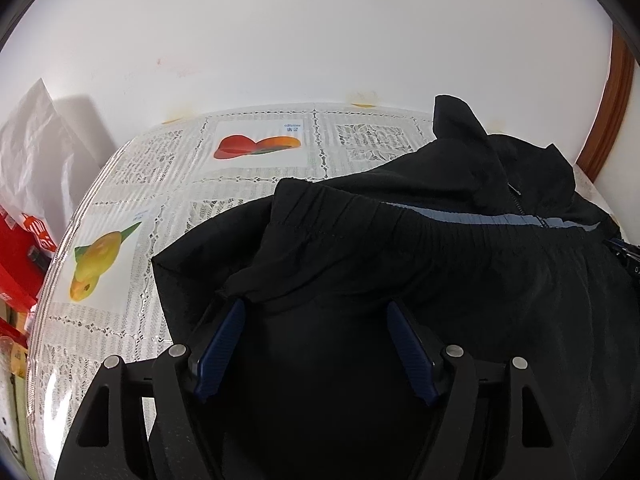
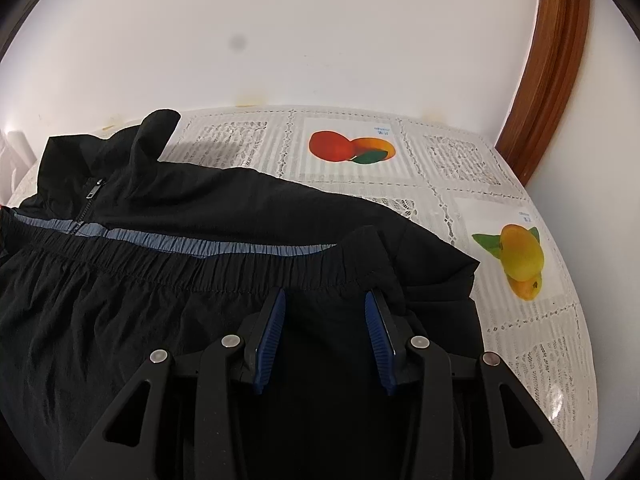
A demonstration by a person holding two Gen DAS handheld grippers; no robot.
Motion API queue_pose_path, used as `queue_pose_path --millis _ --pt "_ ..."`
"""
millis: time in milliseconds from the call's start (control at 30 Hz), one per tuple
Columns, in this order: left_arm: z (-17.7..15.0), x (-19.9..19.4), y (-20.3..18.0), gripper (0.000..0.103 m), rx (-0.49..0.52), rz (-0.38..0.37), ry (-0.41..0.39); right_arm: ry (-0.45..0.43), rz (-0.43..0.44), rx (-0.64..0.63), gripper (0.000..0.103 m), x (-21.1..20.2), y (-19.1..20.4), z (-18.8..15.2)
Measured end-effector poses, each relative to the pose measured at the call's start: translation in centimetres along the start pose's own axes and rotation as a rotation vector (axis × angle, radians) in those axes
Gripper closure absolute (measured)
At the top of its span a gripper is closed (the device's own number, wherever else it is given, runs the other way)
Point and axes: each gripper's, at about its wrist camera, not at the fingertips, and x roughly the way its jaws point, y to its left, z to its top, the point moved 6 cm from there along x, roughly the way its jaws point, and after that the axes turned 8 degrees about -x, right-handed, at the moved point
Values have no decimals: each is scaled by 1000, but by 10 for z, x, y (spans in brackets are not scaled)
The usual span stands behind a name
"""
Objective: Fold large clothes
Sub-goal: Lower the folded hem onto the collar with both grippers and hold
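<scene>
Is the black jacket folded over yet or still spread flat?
Folded over: the black jacket's elastic hem lies across its chest beside the zipper; both grippers open.

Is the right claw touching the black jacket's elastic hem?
Cannot tell. Right wrist view shows the open right claw with fingertips at the elastic hem; contact isn't plain.

Black jacket (image 1: 400, 248) runs off the lower edge in both wrist views; its near part is cut off. It covers much of the table (image 1: 132, 184). Blue label text above the fruit print (image 2: 352, 146) is too small to read. Red packaging (image 1: 20, 256) at the left edge is cropped; contents cannot be told. Left claw (image 1: 316, 308) fingertips sit under a fabric fold.
</scene>
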Motion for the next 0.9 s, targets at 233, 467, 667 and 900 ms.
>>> queue_pose_path --millis 233,467,667,900 --pt "1 0 1 31 -5 -9 0 -1 -5 -6 61 0 0 0" --pt "1 -1 0 31 -4 -8 0 -1 -5 -5 61 0 0 0" --pt "1 -1 1 30 -5 -8 0 -1 -4 -3 61 -1 0 -1" --pt "0 0 -1 28 -3 -9 1 -1 -6 -6 61 0 0 -1"
